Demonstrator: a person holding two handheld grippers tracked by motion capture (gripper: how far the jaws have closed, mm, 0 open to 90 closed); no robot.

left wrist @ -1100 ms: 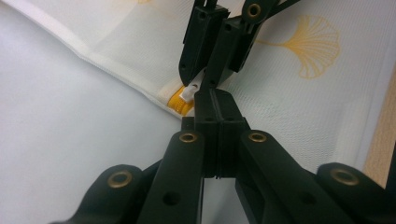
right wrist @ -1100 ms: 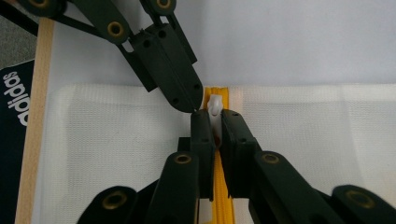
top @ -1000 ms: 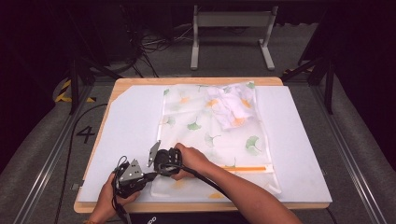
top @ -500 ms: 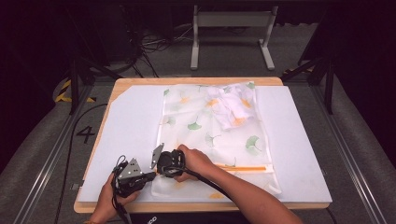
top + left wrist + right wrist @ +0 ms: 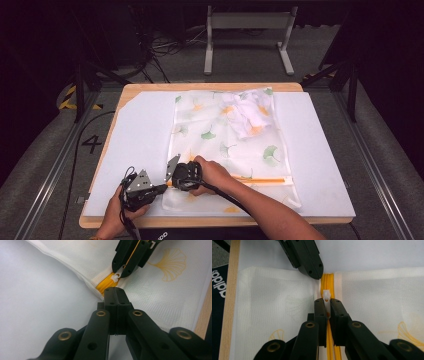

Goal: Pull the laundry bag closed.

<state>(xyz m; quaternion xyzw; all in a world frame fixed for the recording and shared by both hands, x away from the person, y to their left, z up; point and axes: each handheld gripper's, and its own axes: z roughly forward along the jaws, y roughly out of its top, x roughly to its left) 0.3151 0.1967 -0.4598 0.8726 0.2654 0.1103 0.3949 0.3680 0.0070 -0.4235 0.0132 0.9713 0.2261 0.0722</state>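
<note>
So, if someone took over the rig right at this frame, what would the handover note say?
Left gripper: shut on the bag's edge at the end of the yellow zipper, near the bag's left side.
Right gripper: shut on the white zipper pull, right beside the left gripper.
Mesh bag: flat on the white mat, printed with leaves, with a bundled cloth inside at the far end.
Done: both grips are set, pull sits at the zipper's left end.
Left: whether the zipper is open or closed along its length is hard to tell; likely next, draw the pull along while the left gripper holds the edge.
</note>
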